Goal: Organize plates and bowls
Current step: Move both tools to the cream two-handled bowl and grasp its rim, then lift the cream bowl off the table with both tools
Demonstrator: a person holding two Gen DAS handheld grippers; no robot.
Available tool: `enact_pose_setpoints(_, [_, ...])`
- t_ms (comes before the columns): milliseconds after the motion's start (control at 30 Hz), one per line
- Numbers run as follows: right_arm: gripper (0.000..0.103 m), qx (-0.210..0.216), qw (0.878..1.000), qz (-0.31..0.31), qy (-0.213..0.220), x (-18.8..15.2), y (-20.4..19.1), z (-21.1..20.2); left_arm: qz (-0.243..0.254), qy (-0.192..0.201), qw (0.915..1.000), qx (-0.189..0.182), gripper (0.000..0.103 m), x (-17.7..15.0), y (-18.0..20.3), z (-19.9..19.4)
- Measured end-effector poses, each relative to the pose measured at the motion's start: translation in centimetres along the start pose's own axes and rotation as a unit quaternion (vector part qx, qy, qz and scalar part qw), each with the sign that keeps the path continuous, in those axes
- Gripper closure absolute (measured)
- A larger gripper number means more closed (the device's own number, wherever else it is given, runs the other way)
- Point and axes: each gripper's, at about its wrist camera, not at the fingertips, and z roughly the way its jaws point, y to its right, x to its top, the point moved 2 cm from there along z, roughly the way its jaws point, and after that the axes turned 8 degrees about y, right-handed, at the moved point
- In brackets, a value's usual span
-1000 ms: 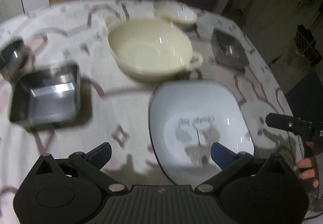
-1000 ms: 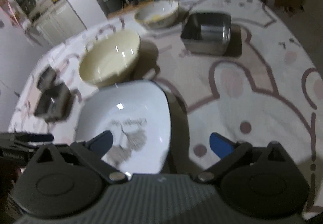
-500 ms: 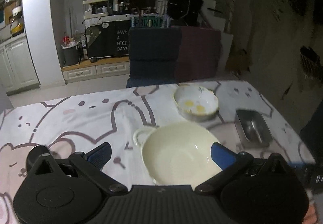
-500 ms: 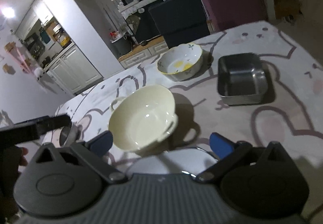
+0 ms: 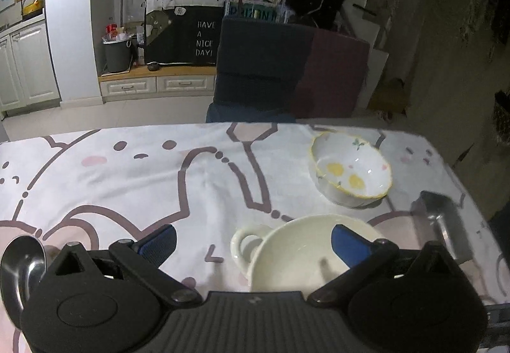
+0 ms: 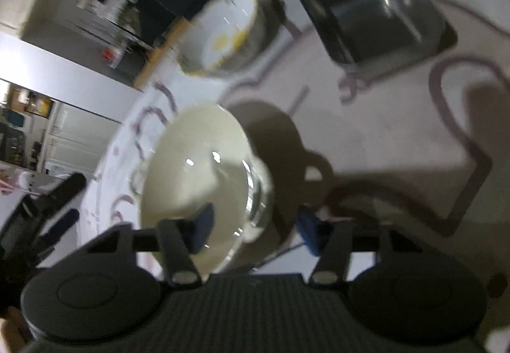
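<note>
A cream two-handled bowl [image 5: 296,254] sits on the bunny-print tablecloth [image 5: 134,181], just ahead of my left gripper [image 5: 253,244]. That gripper is open and holds nothing. In the blurred right wrist view my right gripper [image 6: 255,230] is rolled and straddles the near rim of the cream bowl [image 6: 197,168]. One pad is inside the bowl and one outside. Its jaws are closing and no pad visibly presses on the rim. Farther back are a floral bowl [image 5: 350,173] and a square steel tin [image 5: 446,225]. The left gripper [image 6: 71,198] shows at the left edge of the right wrist view.
A round steel bowl [image 5: 22,267] lies at the near left. A white plate edge [image 6: 287,257] peeks out under the right gripper. A dark chair [image 5: 261,72] stands beyond the table's far edge, with kitchen cabinets [image 5: 28,66] behind it. The floral bowl [image 6: 220,34] and tin [image 6: 373,15] lie past the cream bowl.
Both grippers left the white plate and moved toward the cream bowl. The right gripper rolled, dropped to the bowl's rim, and its jaws narrowed. The left gripper's jaws stayed wide.
</note>
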Motion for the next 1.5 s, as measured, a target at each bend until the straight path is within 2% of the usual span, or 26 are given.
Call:
enact_pose_setpoints(67, [0.062, -0.001, 1.0, 0.0, -0.008, -0.1, 0.0, 0.7, 0.004, -0.009, 0.9999, 0.002, 0.005, -0.4, -0.3, 0.9])
enact_pose_setpoints(100, [0.076, 0.0, 1.0, -0.007, -0.009, -0.2, -0.1, 0.8, 0.003, -0.014, 0.9999, 0.002, 0.006, -0.5, -0.5, 1.3])
enact_pose_setpoints(133, [0.081, 0.001, 1.0, -0.018, -0.008, -0.2, -0.3, 0.9, 0.0, -0.018, 0.9998, 0.0, 0.007, -0.7, -0.7, 1.6])
enact_pose_setpoints(333, [0.081, -0.005, 0.998, -0.058, -0.003, 0.4, -0.8, 1.0, -0.027, -0.041, 0.9988, 0.0, 0.019, -1.6, -1.8, 3.0])
enact_pose_setpoints(500, [0.084, -0.031, 0.995, -0.086, 0.04, 2.7, -0.7, 0.7, -0.056, -0.078, 0.9952, -0.018, 0.025, -2.8, -1.9, 4.1])
enact_pose_setpoints(700, [0.084, -0.03, 0.991, -0.121, 0.057, 4.1, -0.6, 1.1, -0.103, -0.116, 0.9874, -0.029, 0.044, -4.4, -1.9, 5.1])
enact_pose_setpoints(933, [0.083, -0.025, 0.984, -0.163, 0.066, 4.4, -1.0, 1.0, -0.123, -0.117, 0.9852, -0.024, 0.059, -4.6, -1.7, 5.5])
enact_pose_setpoints(1233, [0.08, -0.025, 0.978, -0.197, 0.071, 5.3, -1.5, 1.6, -0.124, -0.121, 0.9846, -0.024, 0.065, -4.7, -1.3, 5.5])
enact_pose_setpoints(1400, [0.072, 0.002, 0.979, -0.195, 0.056, 6.2, -1.3, 2.3, -0.133, -0.122, 0.983, -0.034, 0.074, -4.8, -1.3, 5.6])
enact_pose_setpoints(1500, [0.073, -0.008, 0.974, -0.219, 0.053, 6.7, -1.7, 2.8, -0.133, -0.122, 0.983, -0.034, 0.074, -4.8, -1.2, 5.6])
